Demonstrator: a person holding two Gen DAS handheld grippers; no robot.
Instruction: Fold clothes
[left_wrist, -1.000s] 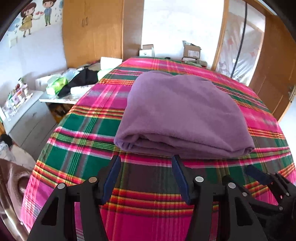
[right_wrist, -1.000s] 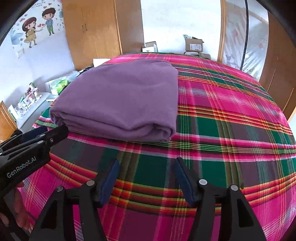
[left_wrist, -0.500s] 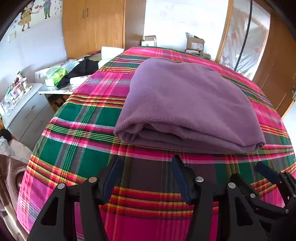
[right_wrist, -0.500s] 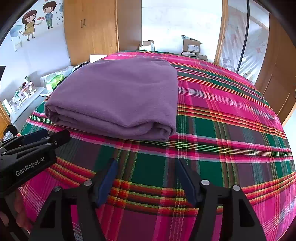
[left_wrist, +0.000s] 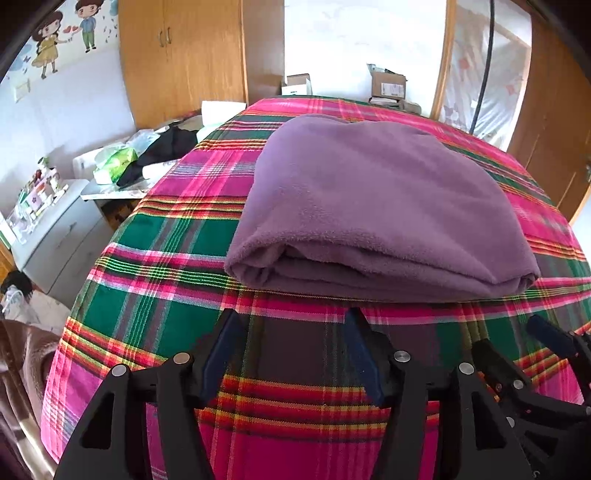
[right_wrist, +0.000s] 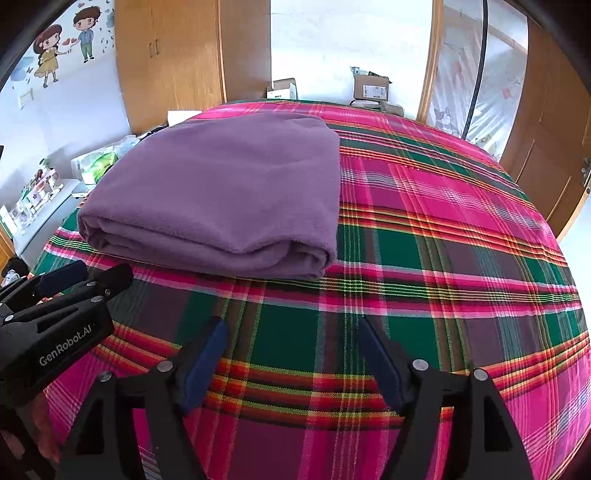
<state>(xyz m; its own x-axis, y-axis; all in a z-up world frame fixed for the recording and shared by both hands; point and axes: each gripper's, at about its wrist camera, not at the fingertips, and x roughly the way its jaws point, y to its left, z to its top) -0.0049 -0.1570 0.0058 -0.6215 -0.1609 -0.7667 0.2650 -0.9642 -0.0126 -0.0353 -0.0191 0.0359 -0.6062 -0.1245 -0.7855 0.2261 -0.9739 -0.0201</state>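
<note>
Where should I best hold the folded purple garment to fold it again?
Probably grip the purple garment at its two near corners, one claw each, coming from the near side. The layered edge faces the claws and lies flat on the plaid bedspread, so each claw can likely pinch all layers.

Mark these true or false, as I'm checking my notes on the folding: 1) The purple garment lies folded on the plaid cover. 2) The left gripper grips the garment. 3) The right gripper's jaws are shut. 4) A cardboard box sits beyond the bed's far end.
1) True: the purple garment lies folded on the plaid cover.
2) False: the left gripper is open, short of the garment.
3) False: the right gripper has open, empty jaws, just widened.
4) True: the cardboard box sits there.
</note>
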